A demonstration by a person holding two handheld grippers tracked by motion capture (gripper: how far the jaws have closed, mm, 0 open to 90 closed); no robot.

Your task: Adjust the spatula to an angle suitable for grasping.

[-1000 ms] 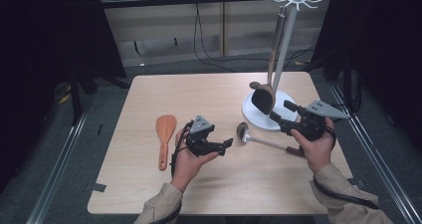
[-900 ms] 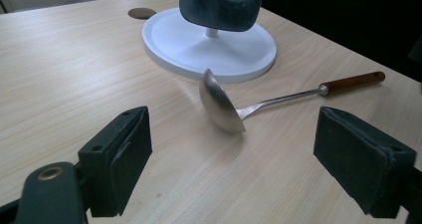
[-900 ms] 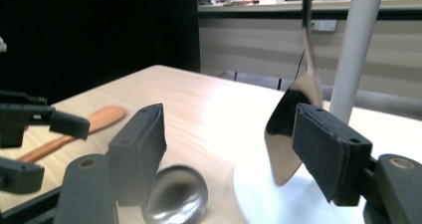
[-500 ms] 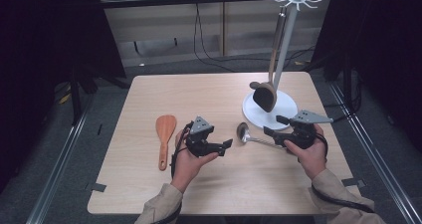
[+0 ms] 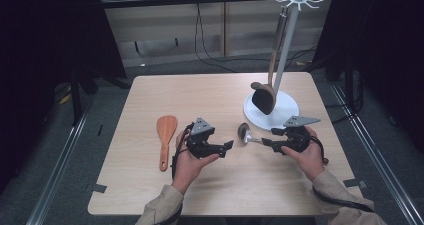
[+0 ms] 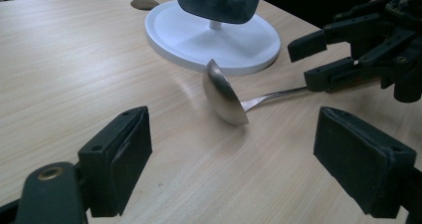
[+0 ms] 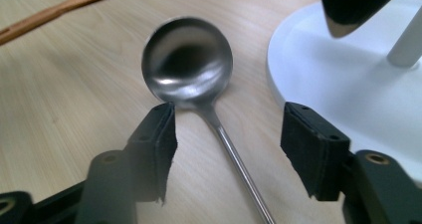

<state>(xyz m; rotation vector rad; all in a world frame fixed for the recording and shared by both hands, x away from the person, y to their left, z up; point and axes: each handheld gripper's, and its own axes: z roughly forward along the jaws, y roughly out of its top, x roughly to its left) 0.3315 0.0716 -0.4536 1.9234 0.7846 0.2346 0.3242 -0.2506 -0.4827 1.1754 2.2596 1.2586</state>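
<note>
A: Ladle (image 5: 244, 133) status? Steel one, centre of frame in the high view, on the table (image 5: 150, 100), bowl pointing left.
B: Handle end is hidden under the right gripper (image 5: 268, 143). In the right gripper view the handle (image 7: 239, 164) runs between the jaws and is cut off at the bottom edge. Jaws wide, pads clear of it on both sides.
A: Contact anywhere?
B: Can't tell from above. The left gripper view has the ladle (image 6: 226, 95) tipped on its bowl edge, handle reaching the right gripper (image 6: 323, 59) at upper right; the tips there look spread.
A: Left gripper (image 5: 227, 147)?
B: Wide, holding nothing, lower centre, just left of the bowl.
A: Rack?
B: White stand (image 5: 290, 105) upper right, one dark utensil (image 5: 263, 97) hanging on it, cropped to a blurred blob in both gripper views. Wooden spatula (image 5: 165, 135) flat on the table, left of centre.
</note>
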